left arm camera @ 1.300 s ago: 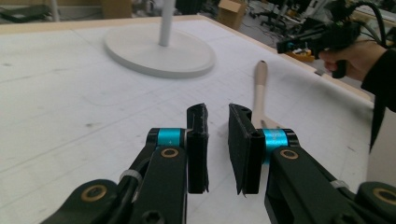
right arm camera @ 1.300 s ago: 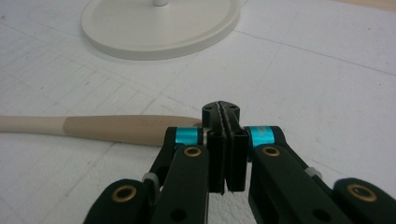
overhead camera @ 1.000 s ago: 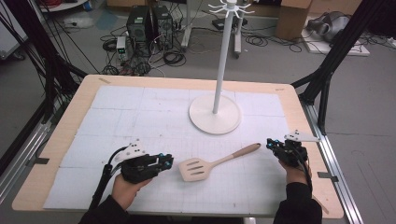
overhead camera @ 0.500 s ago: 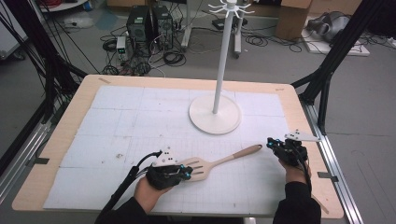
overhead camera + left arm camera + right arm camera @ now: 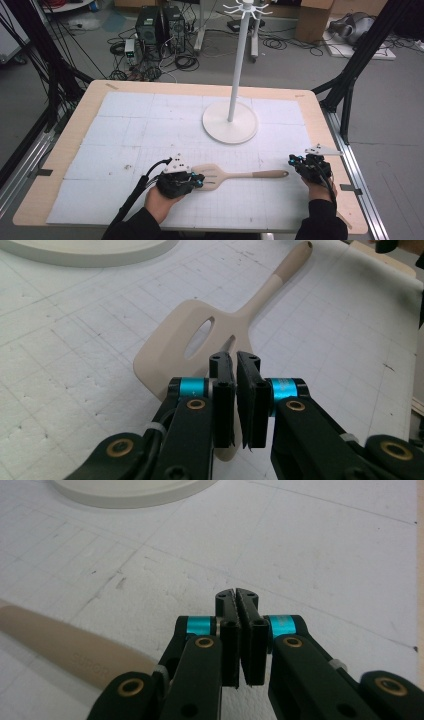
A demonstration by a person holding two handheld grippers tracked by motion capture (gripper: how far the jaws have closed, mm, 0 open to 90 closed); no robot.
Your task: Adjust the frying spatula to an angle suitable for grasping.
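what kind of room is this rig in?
Most likely a lab or workshop set up for recording. The table sits on a bare grey floor inside a black frame, with computer towers and loose cables behind it, and cardboard boxes at the back.
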